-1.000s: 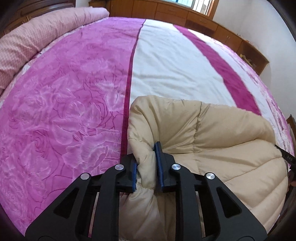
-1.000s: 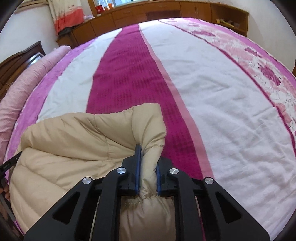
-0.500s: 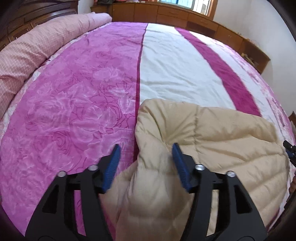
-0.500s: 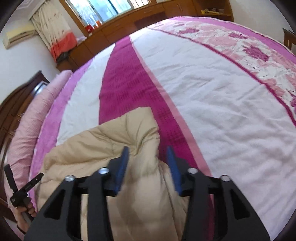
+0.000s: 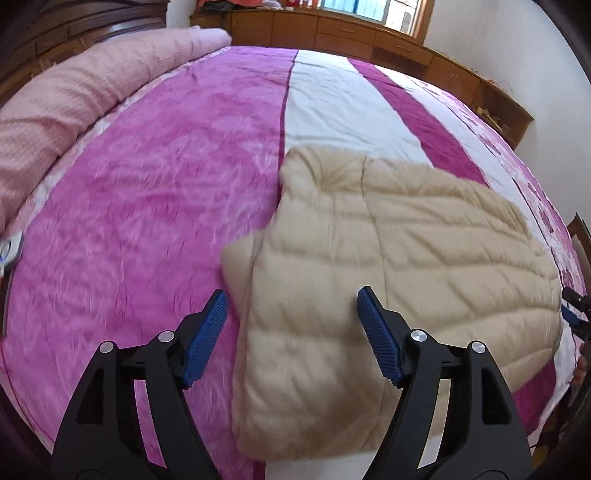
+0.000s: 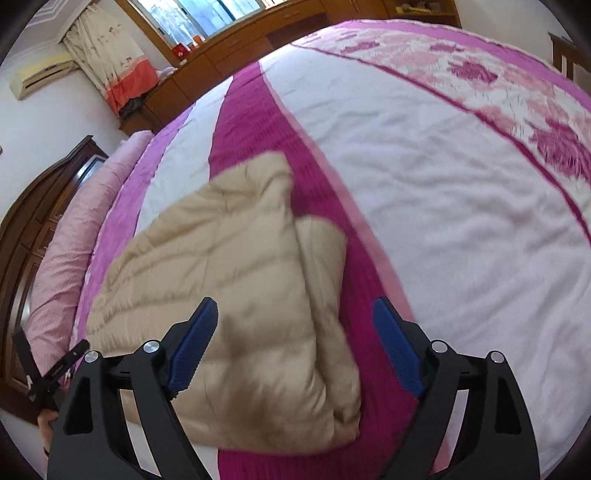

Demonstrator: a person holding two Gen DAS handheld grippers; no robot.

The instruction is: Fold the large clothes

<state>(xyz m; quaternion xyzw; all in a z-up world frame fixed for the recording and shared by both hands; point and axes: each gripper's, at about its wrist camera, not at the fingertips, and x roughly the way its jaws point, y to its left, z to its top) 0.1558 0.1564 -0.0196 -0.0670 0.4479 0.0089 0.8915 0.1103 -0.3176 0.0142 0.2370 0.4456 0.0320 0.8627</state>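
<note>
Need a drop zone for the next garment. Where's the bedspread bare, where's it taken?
Free: the purple stretch between the pink roll and the beige jacket; the white band between the jacket's right edge and the floral border; and beyond the jacket, towards the cabinets. Crowded: the near middle, where the jacket lies under both open grippers.

One beige quilted padded garment [image 5: 388, 266] is lying folded ahead of the fingers; one pink-and-white striped bedspread [image 5: 147, 206] is spreading beneath it; one long pale pink rolled blanket [image 5: 74, 99] is lying far off beyond the left gripper [image 5: 291, 314]; two black grippers with blue pads are showing, the right gripper [image 6: 295, 321] being the second; each is carrying two fingers.
</note>
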